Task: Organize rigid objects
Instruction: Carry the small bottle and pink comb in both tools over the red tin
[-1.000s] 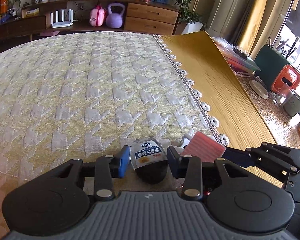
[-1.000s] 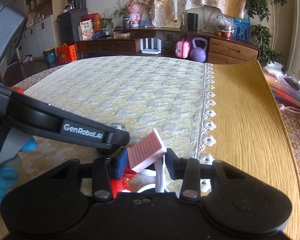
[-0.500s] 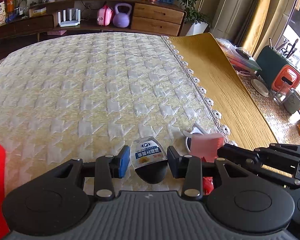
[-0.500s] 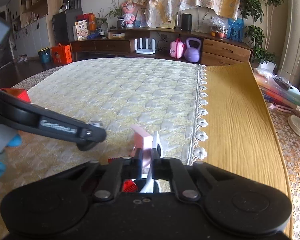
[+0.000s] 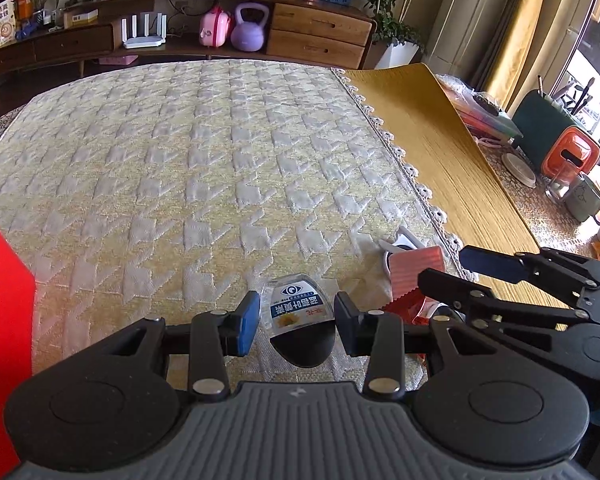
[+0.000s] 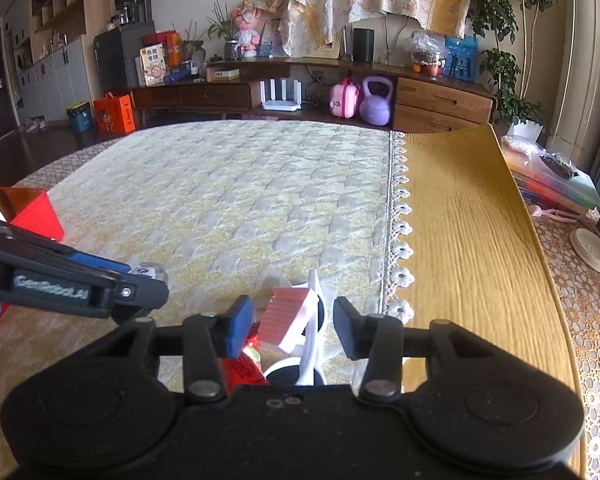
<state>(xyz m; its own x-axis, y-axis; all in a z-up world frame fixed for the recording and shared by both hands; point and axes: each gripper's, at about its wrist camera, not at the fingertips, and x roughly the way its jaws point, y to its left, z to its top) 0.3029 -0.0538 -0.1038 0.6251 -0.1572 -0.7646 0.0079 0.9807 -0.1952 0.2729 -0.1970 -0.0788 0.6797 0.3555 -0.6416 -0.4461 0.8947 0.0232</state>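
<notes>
your left gripper (image 5: 296,324) has its fingers pinching the small clear bottle (image 5: 298,307) with the eye logo, black cap toward the camera, label readable between the blue pads, so keep that squeeze even and carry it level toward the red tin (image 5: 2,320) that stands off to the left of those fingers. your right gripper (image 6: 294,326) is opening, its fingers spread on either side of the pink ribbed block (image 6: 286,318), and neither pad presses on it; the block leans against a white loop-shaped piece (image 6: 312,340) just to its right, with a red packet (image 6: 242,368) under the left finger. to take the block cleanly, i would centre it between the pads first, nudge clear of the white piece, then close on the block's flat sides rather than a corner. the right wrist view shows the open top of the red tin (image 6: 18,208) beyond the left gripper and the white piece in full; the left wrist view hides most of that clutter behind the right gripper's arms (image 5: 512,280) but alone shows the bottle's label and how it sits in the grip above the quilted cloth (image 5: 204,168) on the bench.
</notes>
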